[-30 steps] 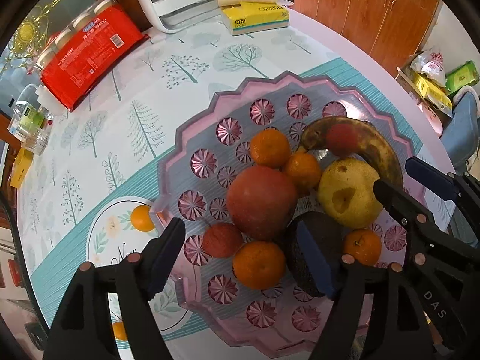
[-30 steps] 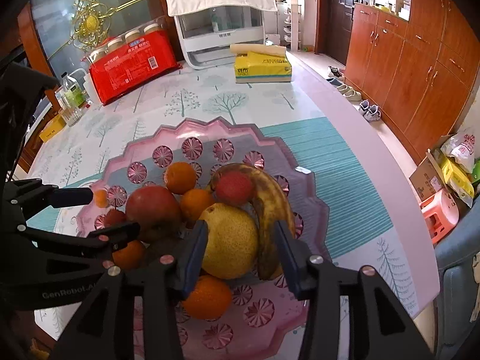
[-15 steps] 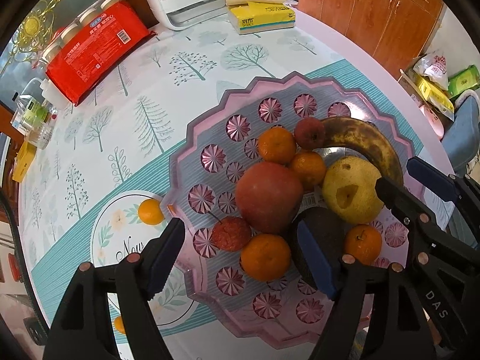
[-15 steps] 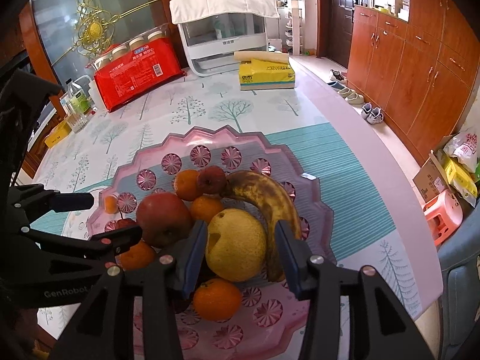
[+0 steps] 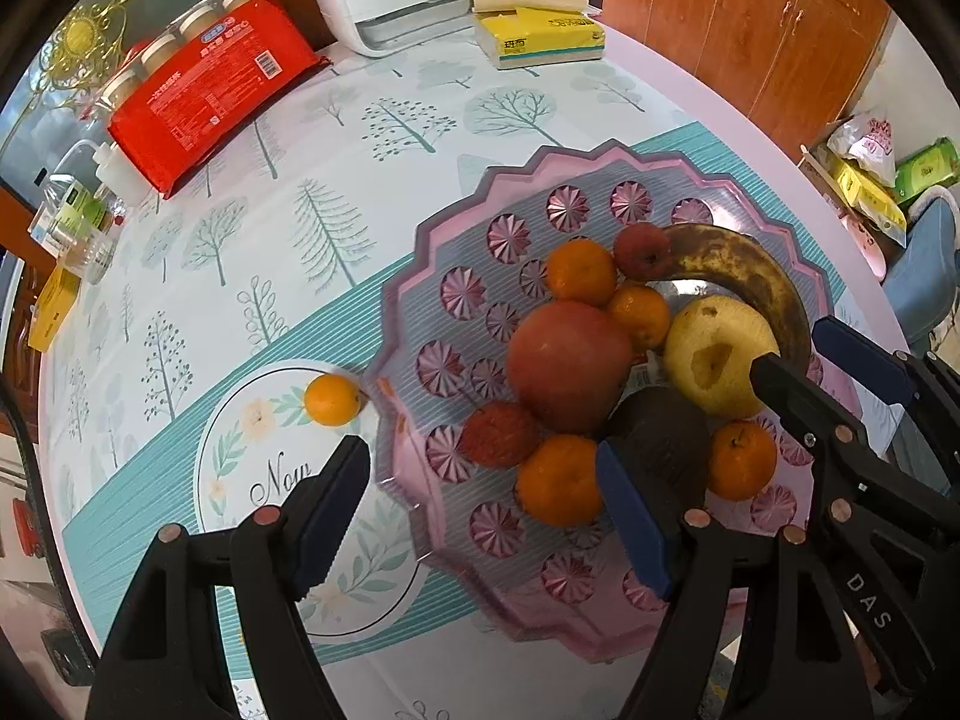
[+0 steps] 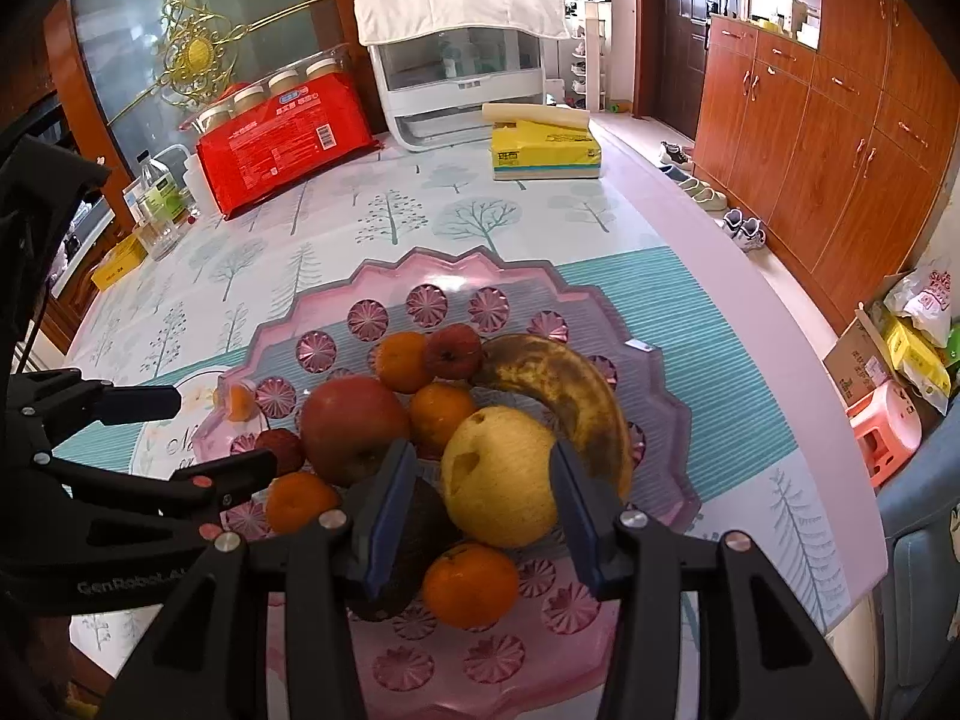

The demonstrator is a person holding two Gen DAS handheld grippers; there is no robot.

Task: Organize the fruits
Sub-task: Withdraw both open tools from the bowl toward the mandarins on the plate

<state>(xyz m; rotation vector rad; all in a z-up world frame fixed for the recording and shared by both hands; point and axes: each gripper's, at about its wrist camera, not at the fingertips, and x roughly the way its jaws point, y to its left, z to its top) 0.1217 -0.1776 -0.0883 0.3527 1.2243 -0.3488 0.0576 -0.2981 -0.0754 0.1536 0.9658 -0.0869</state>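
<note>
Both grippers, left (image 5: 480, 510) and right (image 6: 474, 516), hover empty with jaws apart above the tray (image 5: 474, 222), positioned for sorting its fruit.

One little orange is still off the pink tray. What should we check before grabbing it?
1. Stray orange in view, on the table beside the pink tray: ok.
2. Left gripper open and holding nothing: ok.
3. Left gripper over that orange: not ok, it hangs nearer the tray's edge.
4. Right gripper empty, by the pear: ok.
5. Bare spot on the tray for one more fruit: ok.
6. Pile steady: cannot tell.
</note>
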